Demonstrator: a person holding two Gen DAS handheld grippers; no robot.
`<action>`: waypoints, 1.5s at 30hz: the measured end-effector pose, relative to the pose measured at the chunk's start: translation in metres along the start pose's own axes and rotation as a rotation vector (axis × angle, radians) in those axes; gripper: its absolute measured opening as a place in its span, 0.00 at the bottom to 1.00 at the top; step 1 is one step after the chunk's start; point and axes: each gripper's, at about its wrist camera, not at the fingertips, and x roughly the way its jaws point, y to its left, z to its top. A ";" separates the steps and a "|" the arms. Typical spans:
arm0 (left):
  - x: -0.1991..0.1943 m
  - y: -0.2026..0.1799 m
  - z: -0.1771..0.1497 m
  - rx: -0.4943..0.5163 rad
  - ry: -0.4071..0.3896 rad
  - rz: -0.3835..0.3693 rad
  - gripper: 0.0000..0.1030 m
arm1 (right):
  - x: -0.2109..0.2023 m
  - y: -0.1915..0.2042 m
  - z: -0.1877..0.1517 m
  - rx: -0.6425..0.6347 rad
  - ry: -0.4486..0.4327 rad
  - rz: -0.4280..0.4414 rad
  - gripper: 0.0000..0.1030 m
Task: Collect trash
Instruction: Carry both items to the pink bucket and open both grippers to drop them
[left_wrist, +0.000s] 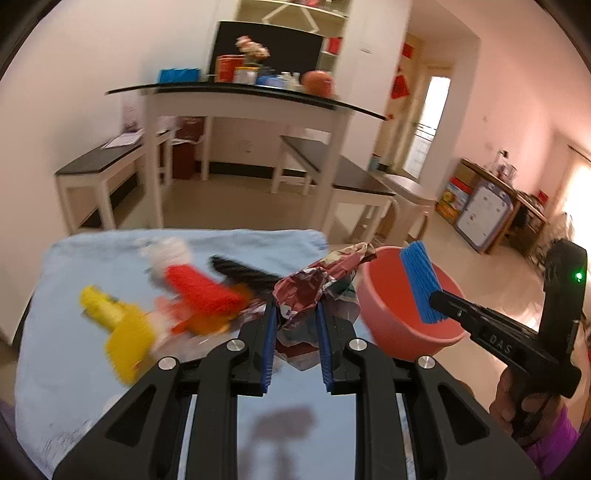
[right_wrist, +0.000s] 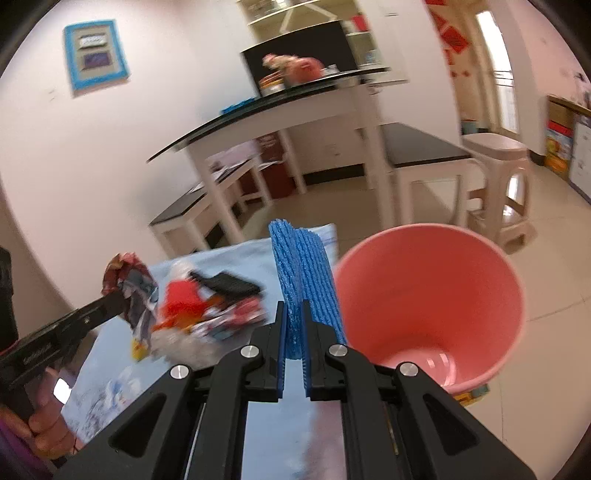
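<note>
My left gripper (left_wrist: 295, 314) is shut on a crumpled dark red wrapper (left_wrist: 314, 284), lifted above the light blue cloth (left_wrist: 74, 369). The same wrapper (right_wrist: 129, 288) shows at the left in the right wrist view, held by the left gripper (right_wrist: 120, 295). My right gripper (right_wrist: 294, 314) is shut on a blue foam net (right_wrist: 301, 266), just left of the pink bucket (right_wrist: 428, 295). From the left wrist view the right gripper (left_wrist: 436, 299) holds the blue foam net (left_wrist: 419, 280) over the pink bucket (left_wrist: 388, 314). A pile of trash (left_wrist: 192, 295) lies on the cloth: red and yellow foam nets, a black piece, wrappers.
A hand (left_wrist: 517, 402) in a purple sleeve grips the right tool. Behind stand a white counter with a black top (left_wrist: 240, 96), low benches (left_wrist: 96, 170) and a beige stool (right_wrist: 506, 173) on a tiled floor. A desk with boxes (left_wrist: 491, 199) is at the far right.
</note>
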 end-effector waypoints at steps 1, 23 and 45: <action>0.004 -0.006 0.001 0.010 0.001 -0.009 0.20 | -0.001 -0.008 0.002 0.016 -0.008 -0.015 0.06; 0.134 -0.107 0.000 0.106 0.192 -0.185 0.20 | 0.029 -0.110 -0.001 0.197 0.034 -0.171 0.07; 0.122 -0.111 0.002 0.101 0.161 -0.207 0.40 | 0.014 -0.102 -0.004 0.180 0.015 -0.228 0.39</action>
